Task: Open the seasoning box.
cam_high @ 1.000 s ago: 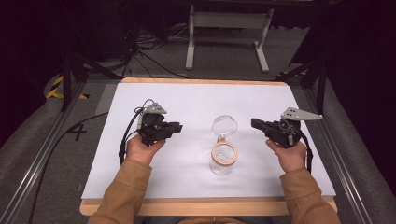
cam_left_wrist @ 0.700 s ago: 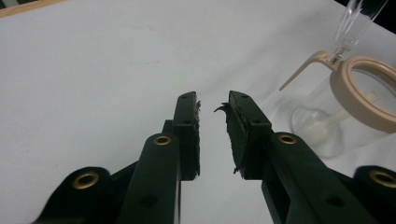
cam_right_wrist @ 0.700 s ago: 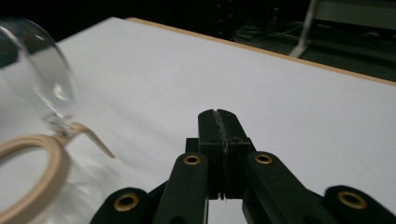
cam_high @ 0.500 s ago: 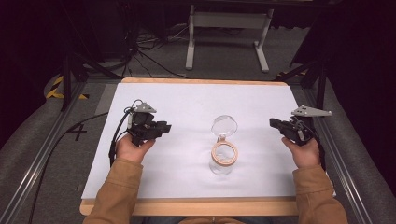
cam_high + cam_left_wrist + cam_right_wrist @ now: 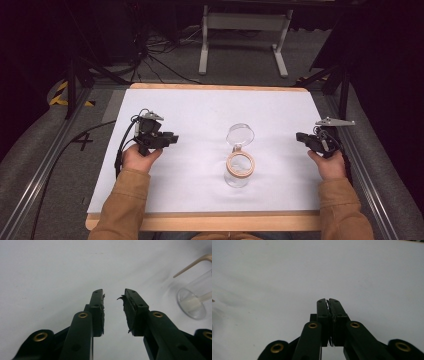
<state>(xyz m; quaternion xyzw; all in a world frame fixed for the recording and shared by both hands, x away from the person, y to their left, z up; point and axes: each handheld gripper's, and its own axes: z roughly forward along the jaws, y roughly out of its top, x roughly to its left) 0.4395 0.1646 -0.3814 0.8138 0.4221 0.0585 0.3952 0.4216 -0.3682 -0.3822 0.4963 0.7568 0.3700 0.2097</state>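
Overhead, glass jar (image 5: 239, 162) with wooden-rimmed hinged lid (image 5: 240, 165) stands mid-surface (image 5: 200, 110), between left tongs (image 5: 172, 139) and right tongs (image 5: 299, 136), well apart from both, touching neither. Left gripper view adds detail: left tongs (image 5: 114, 296) part-open, have just been opening, nothing between them, worn pads (image 5: 126, 305); jar (image 5: 197, 297) off to upper right. Right gripper view: right tongs (image 5: 328, 300) closed on nothing, bare white surface (image 5: 337, 267) ahead.
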